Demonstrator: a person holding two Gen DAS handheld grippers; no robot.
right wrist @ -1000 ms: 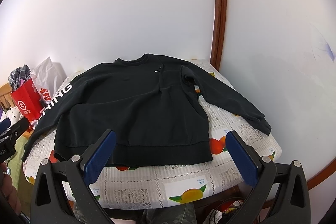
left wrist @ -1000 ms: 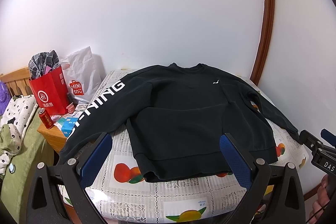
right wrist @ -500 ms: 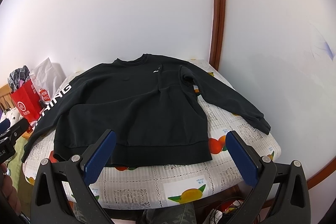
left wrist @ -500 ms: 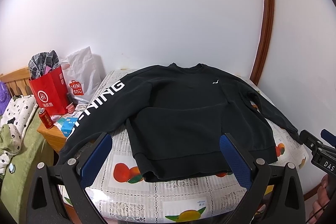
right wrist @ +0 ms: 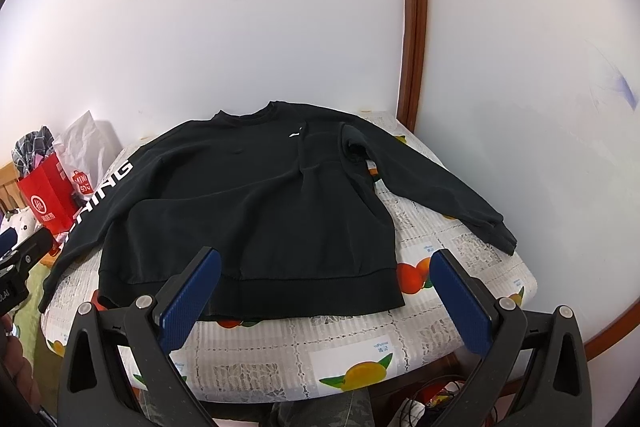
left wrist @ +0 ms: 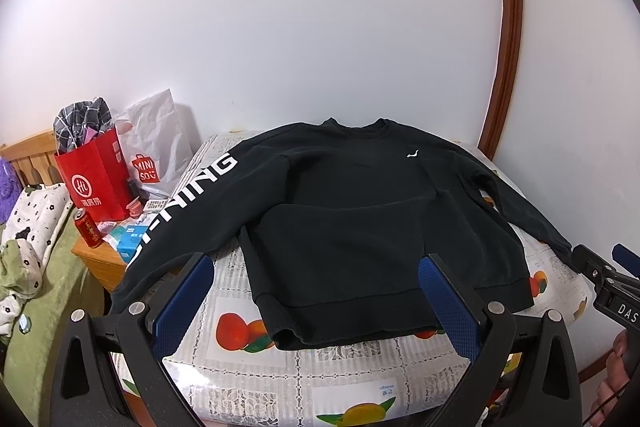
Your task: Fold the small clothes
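A black sweatshirt (left wrist: 360,203) lies flat, front up, on the table, with its collar at the far wall and its hem toward me; it also shows in the right wrist view (right wrist: 256,203). Its left sleeve with white lettering (left wrist: 188,195) hangs over the table's left edge. Its right sleeve (right wrist: 448,191) stretches to the right. My left gripper (left wrist: 316,303) is open and empty, just in front of the hem. My right gripper (right wrist: 324,295) is open and empty, near the hem's right part.
The table has a fruit-print cloth (right wrist: 360,355). To the left stand a red paper bag (left wrist: 94,183), a white bag (left wrist: 156,143), a red can (left wrist: 86,233) and small boxes on a wooden stand. A bed with bedding (left wrist: 24,239) lies far left. White walls stand close behind and to the right.
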